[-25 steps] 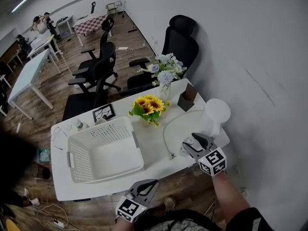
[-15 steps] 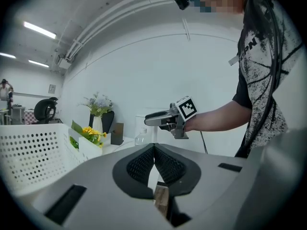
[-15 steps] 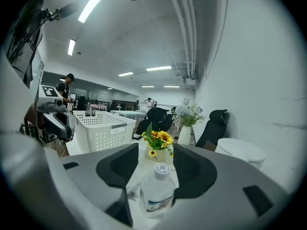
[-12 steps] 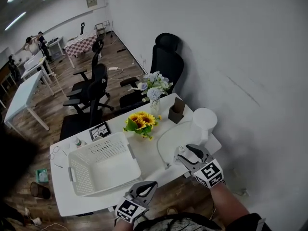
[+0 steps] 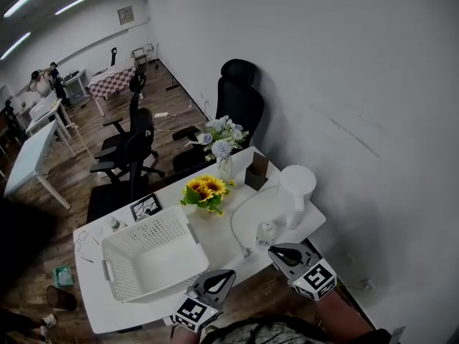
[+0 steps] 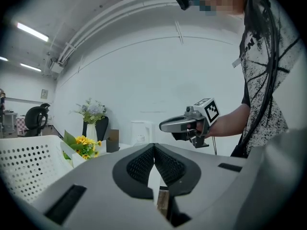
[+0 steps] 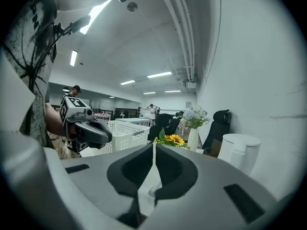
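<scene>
Our right tongs [image 5: 277, 251], clenched empty like the left tongs [image 5: 225, 275], hover nearer the upright bottle [image 5: 266, 232], just ahead on the table [image 5: 215, 236]

Small clear bottle [image 5: 267, 232] w/ white cap, seemingly upright, near table [image 5: 219, 241] front edge.

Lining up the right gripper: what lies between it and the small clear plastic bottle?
Nothing: the head view shows only a bare strip of white table between the right gripper and the small clear plastic bottle.
</scene>
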### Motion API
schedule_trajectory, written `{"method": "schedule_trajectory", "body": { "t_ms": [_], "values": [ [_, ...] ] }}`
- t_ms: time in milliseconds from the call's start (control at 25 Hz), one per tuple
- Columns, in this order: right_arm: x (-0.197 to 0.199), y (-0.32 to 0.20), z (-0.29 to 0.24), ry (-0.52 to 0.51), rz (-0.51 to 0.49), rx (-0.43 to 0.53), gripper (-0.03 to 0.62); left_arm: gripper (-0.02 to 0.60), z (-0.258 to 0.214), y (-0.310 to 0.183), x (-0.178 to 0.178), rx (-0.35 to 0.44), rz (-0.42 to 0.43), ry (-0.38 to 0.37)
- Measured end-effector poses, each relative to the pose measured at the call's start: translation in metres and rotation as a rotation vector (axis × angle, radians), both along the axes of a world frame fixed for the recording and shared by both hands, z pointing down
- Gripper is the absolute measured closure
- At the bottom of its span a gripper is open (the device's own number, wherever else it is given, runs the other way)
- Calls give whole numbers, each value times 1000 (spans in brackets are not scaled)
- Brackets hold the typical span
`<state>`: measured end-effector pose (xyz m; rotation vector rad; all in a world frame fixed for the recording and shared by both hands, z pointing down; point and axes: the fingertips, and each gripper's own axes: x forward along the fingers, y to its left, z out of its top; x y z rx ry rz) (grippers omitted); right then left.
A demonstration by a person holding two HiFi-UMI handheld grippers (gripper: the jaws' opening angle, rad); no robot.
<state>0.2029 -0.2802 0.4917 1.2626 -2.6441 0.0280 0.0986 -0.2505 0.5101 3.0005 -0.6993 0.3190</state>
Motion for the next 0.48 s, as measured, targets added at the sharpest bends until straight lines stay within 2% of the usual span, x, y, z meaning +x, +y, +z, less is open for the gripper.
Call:
{"method": "schedule_trajectory", "body": {
  "t_ms": [480],
  "values": [
    [-7, 26, 3, -97, -39, -41, 571, 571, 5, 2, 2, -3, 12, -6]
  ]
}}
